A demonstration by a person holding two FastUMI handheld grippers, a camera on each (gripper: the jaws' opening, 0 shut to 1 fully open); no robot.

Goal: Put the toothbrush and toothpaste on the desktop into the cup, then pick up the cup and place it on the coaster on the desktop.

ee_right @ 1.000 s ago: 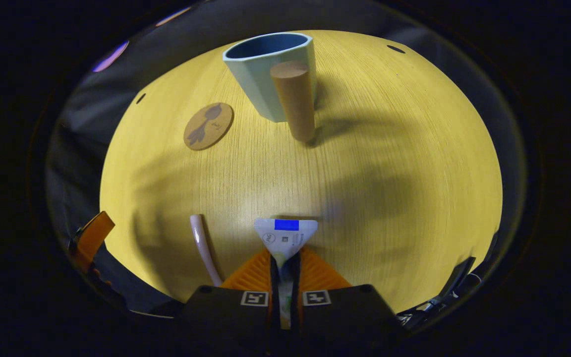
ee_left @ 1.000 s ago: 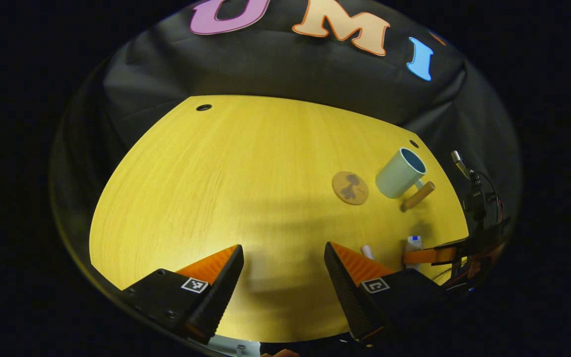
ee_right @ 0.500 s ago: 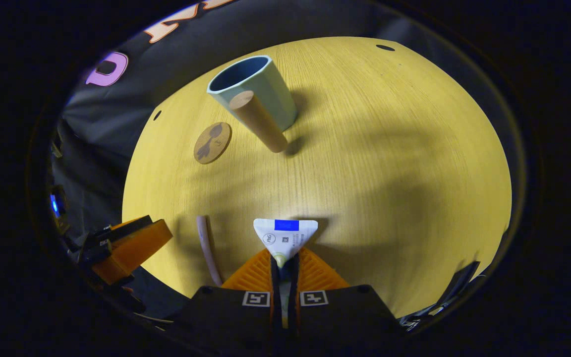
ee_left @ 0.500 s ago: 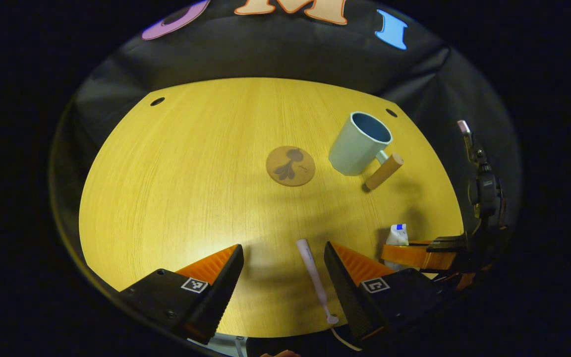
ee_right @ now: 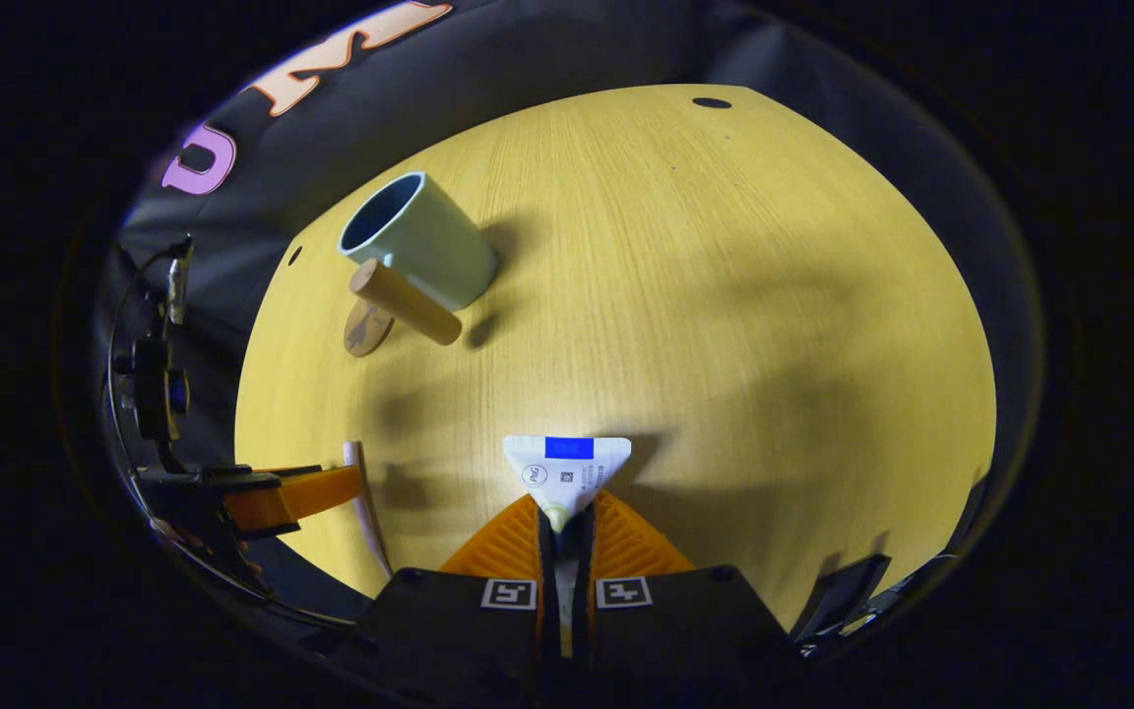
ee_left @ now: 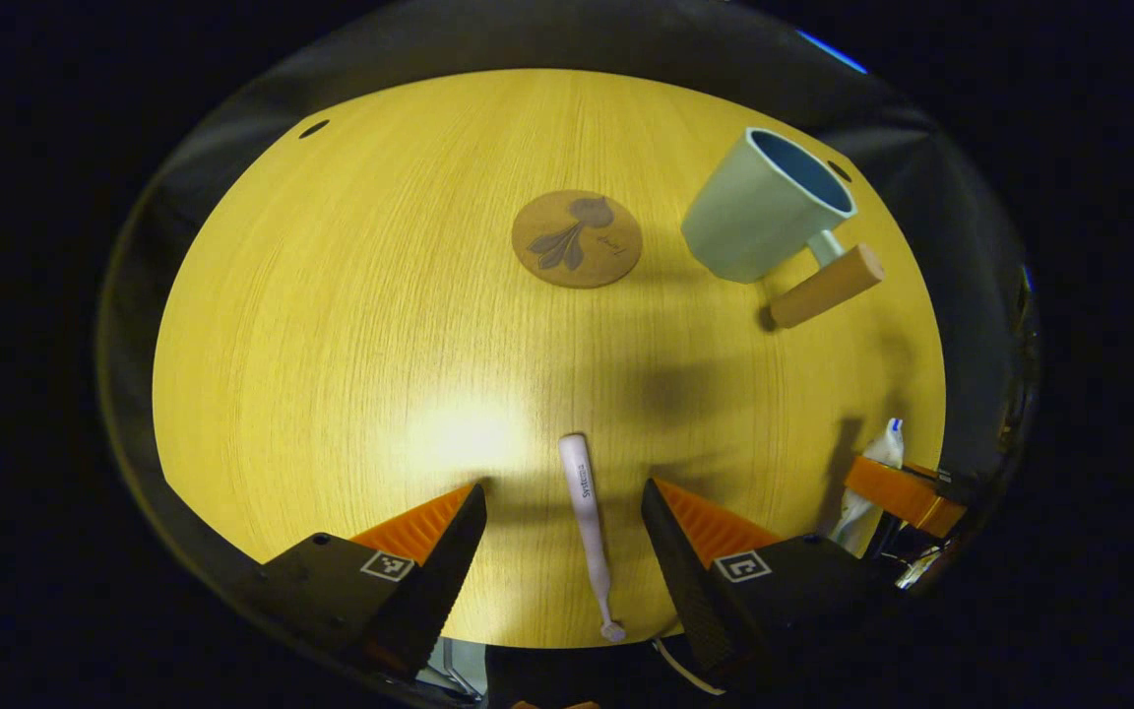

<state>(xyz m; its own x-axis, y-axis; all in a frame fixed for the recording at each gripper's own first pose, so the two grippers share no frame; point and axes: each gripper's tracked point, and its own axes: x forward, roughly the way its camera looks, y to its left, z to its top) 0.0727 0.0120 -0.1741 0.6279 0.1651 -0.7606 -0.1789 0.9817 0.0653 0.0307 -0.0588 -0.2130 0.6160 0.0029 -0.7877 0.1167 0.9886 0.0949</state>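
Toothbrush (ee_left: 587, 527) flat on the yellow wooden surface (ee_left: 350, 325), lying lengthwise in the gap between the two fingers of the left gripper (ee_left: 563, 532), bristle end toward the near edge, handle end pointing away toward the coaster. Left jaws wide open, spread either side of the toothbrush, touching it on neither side. Seen also in the right gripper view as a thin pale strip (ee_right: 367, 502) just beside the left gripper (ee_right: 282, 497).

Toothpaste (ee_right: 567, 473) clamped in the right gripper (ee_right: 567, 537), jaws closed on the tube's narrow lower part, flat crimped end with a blue patch sticking up and forward above the fingertips. Same tube visible at the right edge of the left gripper view (ee_left: 867, 483), held upright in the right gripper (ee_left: 902, 492), near the surface's right rim.

Cup (ee_left: 769, 207) pale green outside, blue inside, upright on the surface at the far right, mouth open, with a wooden peg-like handle (ee_left: 826, 287) jutting toward the near side. Coaster (ee_left: 577, 238) round, brown, with a dark leaf pattern, flat on the surface just left of the cup, apart from it. In the right gripper view, cup (ee_right: 416, 239) far left, its handle crossing in front of the coaster (ee_right: 366, 327).
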